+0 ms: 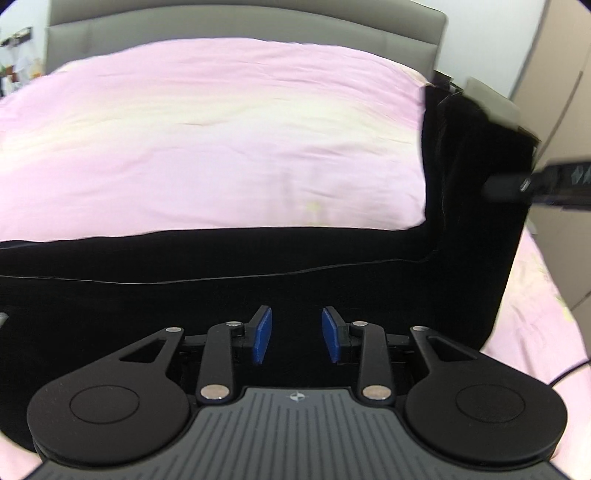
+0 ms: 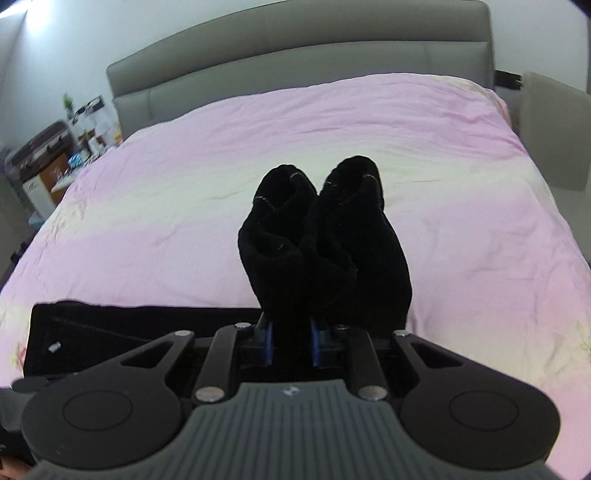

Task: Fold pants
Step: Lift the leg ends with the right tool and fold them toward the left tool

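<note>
Looking along the left gripper point(image 1: 296, 334), its two blue pads point(image 1: 263, 334) stand spread apart with nothing between them, poised just over the black pants point(image 1: 258, 273). The pants stretch as a wide dark band across the near part of the pink bedspread point(image 1: 207, 140), and on the right side the cloth rises in a vertical column up to the right gripper point(image 1: 517, 184), which comes in blurred from the right edge. A grey headboard point(image 1: 240, 22) stands behind the bed.

From the right wrist view, the right gripper point(image 2: 291, 345) pinches a bunched end of the pants point(image 2: 321, 243) between its blue pads point(image 2: 268, 345), the cloth standing up in two rounded folds above the fingers. More of the pants lies flat on the bedspread point(image 2: 332, 122) to the lower left. A cluttered cabinet point(image 2: 51, 158) stands beside the bed at the left.
</note>
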{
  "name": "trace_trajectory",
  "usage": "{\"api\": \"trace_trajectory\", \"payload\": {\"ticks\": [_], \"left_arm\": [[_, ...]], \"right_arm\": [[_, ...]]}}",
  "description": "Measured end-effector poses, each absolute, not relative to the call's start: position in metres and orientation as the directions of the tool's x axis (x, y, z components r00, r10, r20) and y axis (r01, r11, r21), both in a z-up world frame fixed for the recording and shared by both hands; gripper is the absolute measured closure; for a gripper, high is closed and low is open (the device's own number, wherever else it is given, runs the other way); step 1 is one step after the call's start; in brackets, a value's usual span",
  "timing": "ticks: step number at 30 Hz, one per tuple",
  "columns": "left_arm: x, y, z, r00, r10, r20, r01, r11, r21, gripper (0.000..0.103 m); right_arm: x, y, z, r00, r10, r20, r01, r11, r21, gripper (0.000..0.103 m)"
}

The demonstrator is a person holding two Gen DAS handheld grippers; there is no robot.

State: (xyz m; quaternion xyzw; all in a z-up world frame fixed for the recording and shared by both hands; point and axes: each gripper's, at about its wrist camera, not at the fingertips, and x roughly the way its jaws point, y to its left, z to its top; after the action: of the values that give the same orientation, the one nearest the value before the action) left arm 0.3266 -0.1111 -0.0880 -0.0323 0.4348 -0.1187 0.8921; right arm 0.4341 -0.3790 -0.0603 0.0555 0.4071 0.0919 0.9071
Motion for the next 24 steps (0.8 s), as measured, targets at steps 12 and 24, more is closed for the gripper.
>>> {"api": "trace_trajectory", "payload": {"ticks": [12,24], "left_arm": [[0.314,-0.023,-0.113,0.547,-0.204,-0.812,0.092,0.979,-0.184,0.065],[0.308,-0.008,-0.127,0.533,-0.249,-0.808,0.106,0.968,-0.229,0.063]], "right_arm": [[0.435,-0.215,-0.191,0.472,0.093,-0.877,-0.390,0.914,-0.113,0.089],[0.423,-0.219,-0.187,0.398,0.179,-0.900,-0.500,0.865,-0.049,0.062]]}}
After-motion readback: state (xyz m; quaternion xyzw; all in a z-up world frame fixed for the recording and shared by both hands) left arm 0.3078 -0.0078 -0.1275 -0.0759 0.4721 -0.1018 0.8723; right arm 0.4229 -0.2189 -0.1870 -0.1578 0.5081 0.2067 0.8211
